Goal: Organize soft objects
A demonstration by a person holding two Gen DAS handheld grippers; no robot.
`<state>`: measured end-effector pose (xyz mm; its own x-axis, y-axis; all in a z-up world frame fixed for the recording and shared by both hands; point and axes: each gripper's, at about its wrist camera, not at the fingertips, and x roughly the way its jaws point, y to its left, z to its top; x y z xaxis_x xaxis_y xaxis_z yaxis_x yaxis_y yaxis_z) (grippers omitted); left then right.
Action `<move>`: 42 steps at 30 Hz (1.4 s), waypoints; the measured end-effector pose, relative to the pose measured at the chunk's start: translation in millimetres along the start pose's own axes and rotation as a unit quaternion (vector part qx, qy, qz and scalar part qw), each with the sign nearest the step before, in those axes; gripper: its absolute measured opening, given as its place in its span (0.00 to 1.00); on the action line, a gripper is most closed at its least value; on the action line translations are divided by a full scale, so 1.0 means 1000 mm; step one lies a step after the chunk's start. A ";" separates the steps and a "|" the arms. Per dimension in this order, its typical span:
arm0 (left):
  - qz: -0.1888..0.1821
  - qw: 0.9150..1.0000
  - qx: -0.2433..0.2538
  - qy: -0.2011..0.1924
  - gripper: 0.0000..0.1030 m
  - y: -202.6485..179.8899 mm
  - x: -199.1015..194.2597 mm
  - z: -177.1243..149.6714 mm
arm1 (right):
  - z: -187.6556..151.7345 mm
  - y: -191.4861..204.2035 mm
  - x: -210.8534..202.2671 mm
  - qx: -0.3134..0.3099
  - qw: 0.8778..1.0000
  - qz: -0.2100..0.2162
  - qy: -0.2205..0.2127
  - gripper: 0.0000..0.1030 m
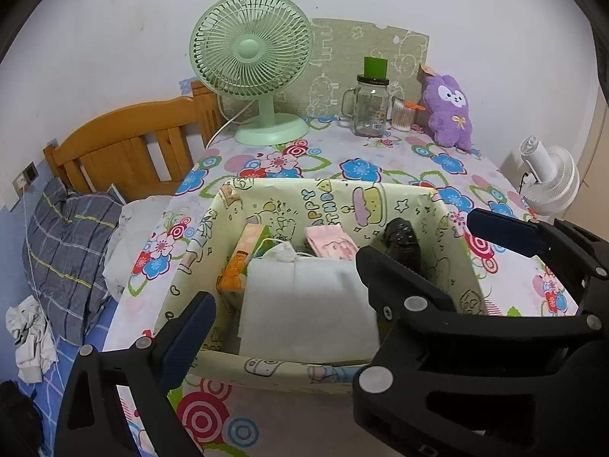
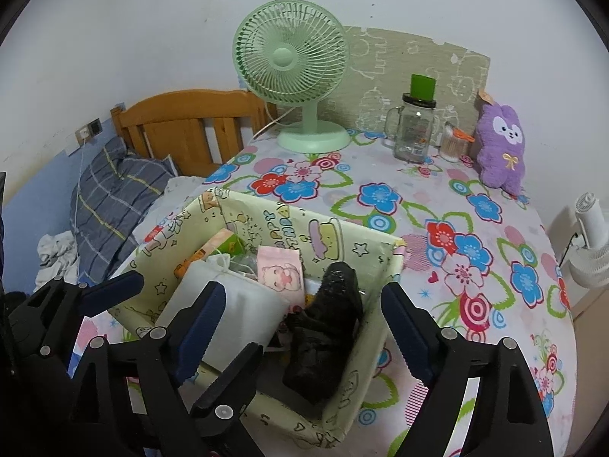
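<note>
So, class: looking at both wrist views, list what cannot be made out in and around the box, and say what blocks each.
- Box floor: both views, covered by the white pack and black bundle.
- Orange packet: left view, lower part hidden behind the white pack.
- Black bundle: left view, mostly behind the right gripper's finger.
- Jar label: both views, too small to read.
- White fan: right view, cut off by the edge.

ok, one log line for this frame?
left hand-held gripper: open | right hand-held gripper: open | white pack, black item: in box
</note>
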<state>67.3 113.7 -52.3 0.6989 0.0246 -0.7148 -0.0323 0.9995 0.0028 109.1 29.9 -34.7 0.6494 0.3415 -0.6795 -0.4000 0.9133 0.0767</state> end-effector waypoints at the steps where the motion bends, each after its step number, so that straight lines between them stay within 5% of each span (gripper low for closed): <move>1: -0.002 1.000 0.000 -0.002 0.96 -0.001 -0.001 0.000 | 0.000 -0.001 -0.002 0.001 1.000 -0.002 -0.002 0.84; 18: -0.001 0.999 0.009 -0.034 0.96 -0.036 -0.024 0.011 | -0.005 -0.034 -0.044 0.031 0.998 -0.036 -0.044 0.95; 42: -0.009 0.994 0.035 -0.098 0.97 -0.098 -0.075 0.028 | -0.014 -0.095 -0.120 0.075 0.990 -0.071 -0.101 0.96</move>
<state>37.7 14.9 20.5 0.8253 0.0026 -0.5646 0.0276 0.9986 0.0450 59.8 -100.9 29.2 0.8141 0.2316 -0.5326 -0.2052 0.9726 0.1093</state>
